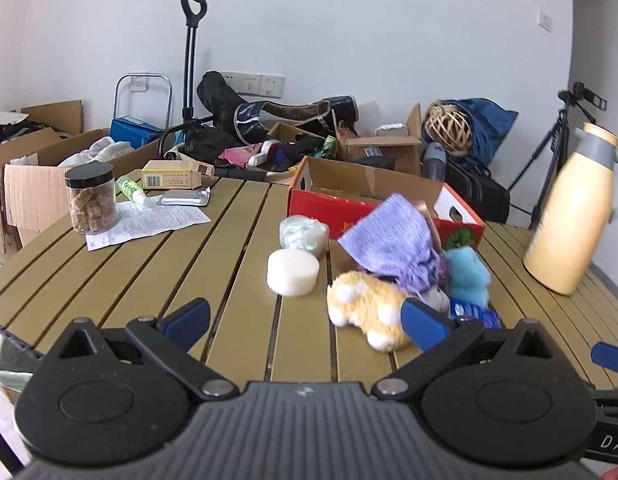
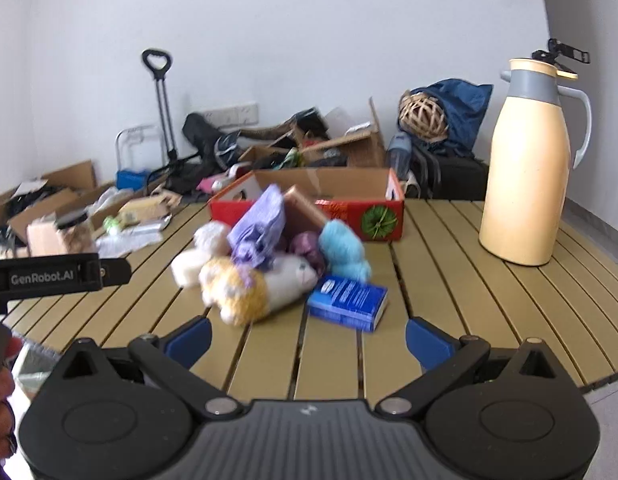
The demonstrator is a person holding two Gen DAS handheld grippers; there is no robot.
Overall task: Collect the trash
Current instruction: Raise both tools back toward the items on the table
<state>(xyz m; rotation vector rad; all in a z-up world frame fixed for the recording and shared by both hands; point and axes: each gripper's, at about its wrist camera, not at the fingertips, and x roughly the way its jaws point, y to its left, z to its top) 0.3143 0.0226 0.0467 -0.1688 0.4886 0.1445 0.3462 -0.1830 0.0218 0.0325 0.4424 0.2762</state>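
Observation:
A heap of small items lies mid-table: an orange-and-white plush toy, a purple cloth bag, a white round puck, a clear plastic wad, a turquoise fluffy piece and a blue box. Behind the heap stands an open red cardboard box. My left gripper is open and empty, just short of the plush toy. My right gripper is open and empty, near the blue box.
A cream thermos jug stands at the right. At the far left are a jar of snacks, a printed paper sheet, a foil pack and a carton. Boxes and bags crowd the floor behind the slatted table.

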